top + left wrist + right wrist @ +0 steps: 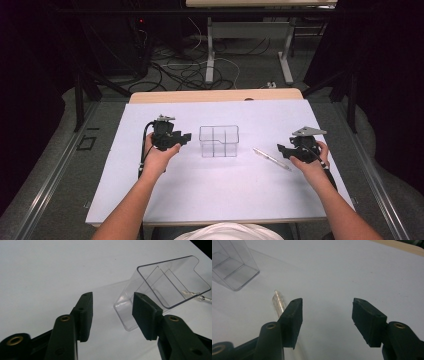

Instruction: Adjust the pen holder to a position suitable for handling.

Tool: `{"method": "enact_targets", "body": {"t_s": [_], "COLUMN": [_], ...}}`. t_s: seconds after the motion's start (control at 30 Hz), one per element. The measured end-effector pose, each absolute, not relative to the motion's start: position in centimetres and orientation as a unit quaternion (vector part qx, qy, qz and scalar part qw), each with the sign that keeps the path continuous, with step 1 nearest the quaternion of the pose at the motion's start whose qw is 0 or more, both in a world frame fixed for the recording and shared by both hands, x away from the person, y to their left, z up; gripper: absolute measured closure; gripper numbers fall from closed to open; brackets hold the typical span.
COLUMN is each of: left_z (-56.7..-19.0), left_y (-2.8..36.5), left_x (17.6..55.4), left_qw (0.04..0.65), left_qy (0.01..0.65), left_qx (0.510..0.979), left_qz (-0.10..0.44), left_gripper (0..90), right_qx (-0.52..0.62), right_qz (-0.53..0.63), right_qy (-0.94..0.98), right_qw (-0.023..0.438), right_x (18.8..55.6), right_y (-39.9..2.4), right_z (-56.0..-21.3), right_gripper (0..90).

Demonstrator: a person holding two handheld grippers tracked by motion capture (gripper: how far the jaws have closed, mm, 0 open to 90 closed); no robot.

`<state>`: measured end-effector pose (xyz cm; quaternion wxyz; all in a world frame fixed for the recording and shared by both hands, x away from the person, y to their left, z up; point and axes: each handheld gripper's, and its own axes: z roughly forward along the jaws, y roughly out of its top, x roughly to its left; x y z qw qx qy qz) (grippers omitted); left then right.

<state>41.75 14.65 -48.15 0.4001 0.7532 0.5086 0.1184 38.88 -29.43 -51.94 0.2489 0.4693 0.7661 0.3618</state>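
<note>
The left gripper (187, 137) hovers over the white table cover (210, 190), its jaws parted with only bare cover between them; it holds and touches nothing. Just beyond its tips, slightly toward its right jaw in the left gripper view, stands the clear plastic organizer (160, 290), upright, with thin inner walls dividing it into compartments. In the high view the organizer (219, 141) sits near the middle of the table, just beside the left gripper's jaws and apart from them.

The right gripper (325, 312) also has its jaws spread and empty. A clear pen (278, 304) lies flat on the cover, passing under the gripper's left jaw in the right gripper view, outside the gap. From above, the pen (271, 159) lies between the organizer and the right gripper (281, 149), slanted.
</note>
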Motion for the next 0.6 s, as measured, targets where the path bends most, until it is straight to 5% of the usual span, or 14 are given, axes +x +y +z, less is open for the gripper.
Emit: {"method": "enact_targets", "body": {"t_s": [0.4, 0.6], "left_z": [-48.5, -48.8], "left_y": [16.9, 18.1], "left_x": [40.4, 39.9], "left_qw": [0.407, 0.401], "left_qy": [0.481, 0.481], "left_qx": [0.760, 0.759], "left_qz": [0.161, 0.179], "left_gripper": [26.1, 25.1], "right_qx": [0.445, 0.450], "right_qz": [0.346, 0.340], "right_qy": [0.789, 0.795], "right_qw": [0.245, 0.226], "right_x": [38.9, 38.8], "right_y": [-29.3, -29.1], "right_z": [-51.8, -51.4], "right_gripper": [39.2, 38.9]}}
